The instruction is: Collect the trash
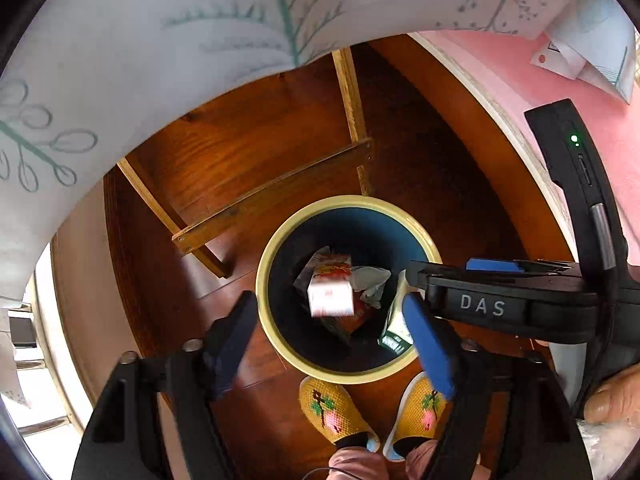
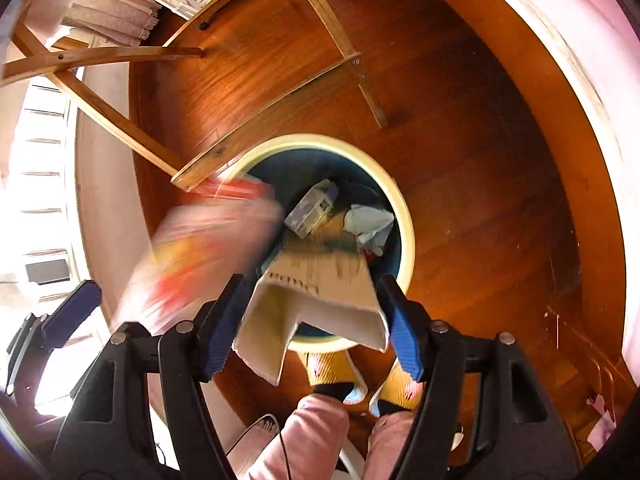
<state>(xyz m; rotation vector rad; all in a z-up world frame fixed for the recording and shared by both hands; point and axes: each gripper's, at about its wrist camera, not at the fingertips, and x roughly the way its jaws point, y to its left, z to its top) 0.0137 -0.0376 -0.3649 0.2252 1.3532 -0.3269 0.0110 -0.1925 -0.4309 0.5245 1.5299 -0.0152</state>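
Left gripper apart, red-white carton falling above bin; right gripper apart around cardboard carton over bin's near rim; may tip outside.

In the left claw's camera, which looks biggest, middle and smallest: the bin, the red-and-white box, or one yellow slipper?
1. The bin, easily biggest.
2 and 3. The red-and-white box and a yellow slipper look about alike. The box is blurred and nearer the camera, so I won't rank them.

The mouth of the round cream-rimmed blue bin lies open from above — a wooden table crossbar crowds its far edge, yellow embroidered slippers its near.
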